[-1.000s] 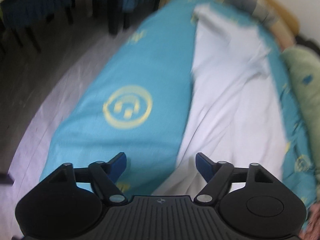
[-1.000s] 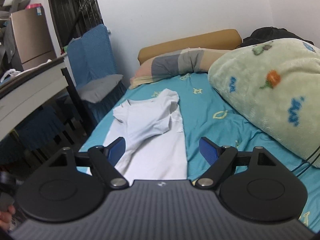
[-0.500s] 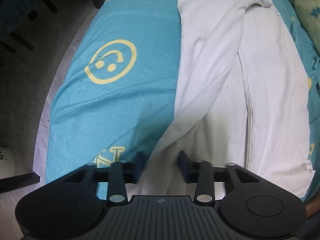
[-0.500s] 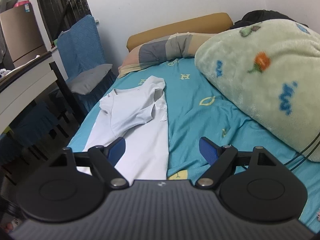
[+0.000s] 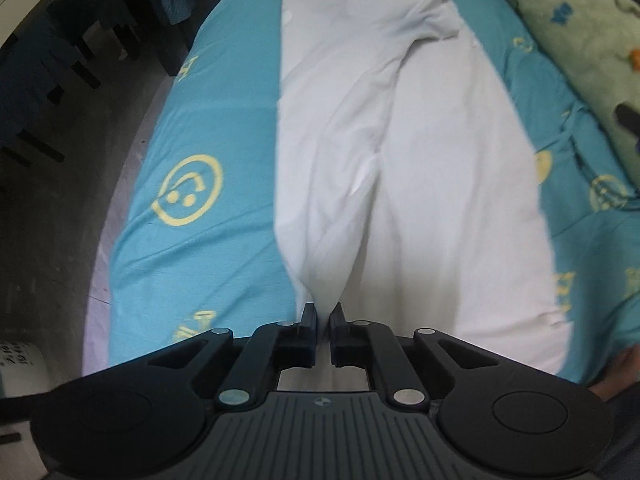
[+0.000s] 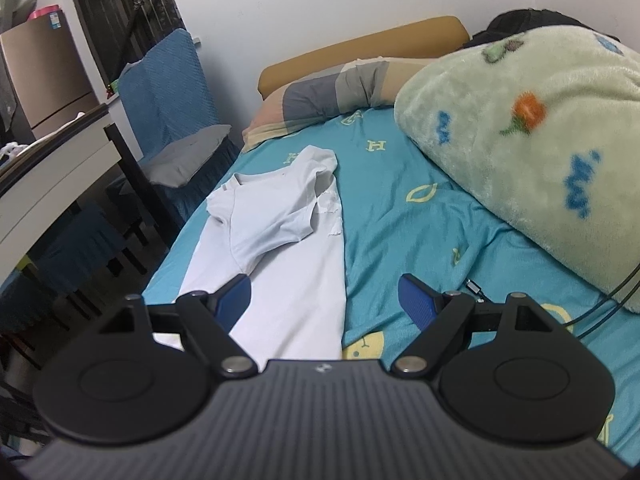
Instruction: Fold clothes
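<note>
White shirt [image 5: 420,184] lies lengthwise on teal bed sheet [image 5: 192,112], one sleeve already folded across chest. Left gripper [image 5: 323,316] at near hem corner – jaws pinched narrow on bunched fabric, likely to lift that edge for fold. Right gripper [image 6: 325,298] hovers above bed, jaws wide, holding nothing – probably waiting to take opposite hem corner. Green blanket [image 6: 520,128] piled beside shirt, apart.

bare sheet [image 6: 404,216] left, blanket [image 6: 532,148] (bulky) right
</note>
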Demonstrator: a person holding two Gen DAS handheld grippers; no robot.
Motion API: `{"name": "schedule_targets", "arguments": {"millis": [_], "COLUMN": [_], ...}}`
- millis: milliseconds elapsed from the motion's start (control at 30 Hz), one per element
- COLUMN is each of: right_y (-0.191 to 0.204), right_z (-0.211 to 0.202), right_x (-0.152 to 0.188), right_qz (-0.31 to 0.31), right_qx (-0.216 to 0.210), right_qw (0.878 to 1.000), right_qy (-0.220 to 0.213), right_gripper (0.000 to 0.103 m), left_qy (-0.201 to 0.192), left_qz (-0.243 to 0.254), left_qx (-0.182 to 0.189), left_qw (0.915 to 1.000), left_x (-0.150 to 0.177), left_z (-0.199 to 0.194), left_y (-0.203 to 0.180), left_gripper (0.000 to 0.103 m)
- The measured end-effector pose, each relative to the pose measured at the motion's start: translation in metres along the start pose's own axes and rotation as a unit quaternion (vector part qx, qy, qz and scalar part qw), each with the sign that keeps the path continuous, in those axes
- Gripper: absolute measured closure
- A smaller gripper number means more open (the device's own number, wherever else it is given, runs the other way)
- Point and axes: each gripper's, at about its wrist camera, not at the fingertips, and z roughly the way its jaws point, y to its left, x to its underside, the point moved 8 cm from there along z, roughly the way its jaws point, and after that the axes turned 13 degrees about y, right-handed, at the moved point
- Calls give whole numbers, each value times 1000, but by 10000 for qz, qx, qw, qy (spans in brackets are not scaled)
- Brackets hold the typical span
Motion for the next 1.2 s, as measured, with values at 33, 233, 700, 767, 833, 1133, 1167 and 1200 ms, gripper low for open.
{"name": "schedule_targets", "arguments": {"millis": [33,233,700,767,833,1133,1167,1200], "right_y": [-1,-7,-10,-10,-9,-16,-17,-17], "right_z": [1,4,12,13,14,27,28,29], "right_x": [0,4,9,10,12,21,21,21], "right_qz": [29,193,320,308,281,416,454,484], "right_qx": [-6,-29,-60,-25,33,156,139,123], "right_qw": [10000,9997,9990,9990,9990,9972,9969,9967], "right_qy": [19,109,304,325,343,603,626,638], "right_gripper": [21,21,21,21,21,21,21,21], "left_qy": [-18,108,46,171,331,574,614,655], "left_qz": [-54,23,375,696,1132,2884,3020,3155], "left_qx": [86,424,672,796,973,883,894,905], "left_qw": [9999,9990,9970,9943,9882,9517,9471,9423], "left_x": [-1,5,-6,-7,-7,7,9,11], "left_z": [-3,20,30,38,47,54,55,56], "left_y": [-8,-41,40,42,39,22,21,20], "left_gripper": [96,89,27,27,27,34,35,37]}}
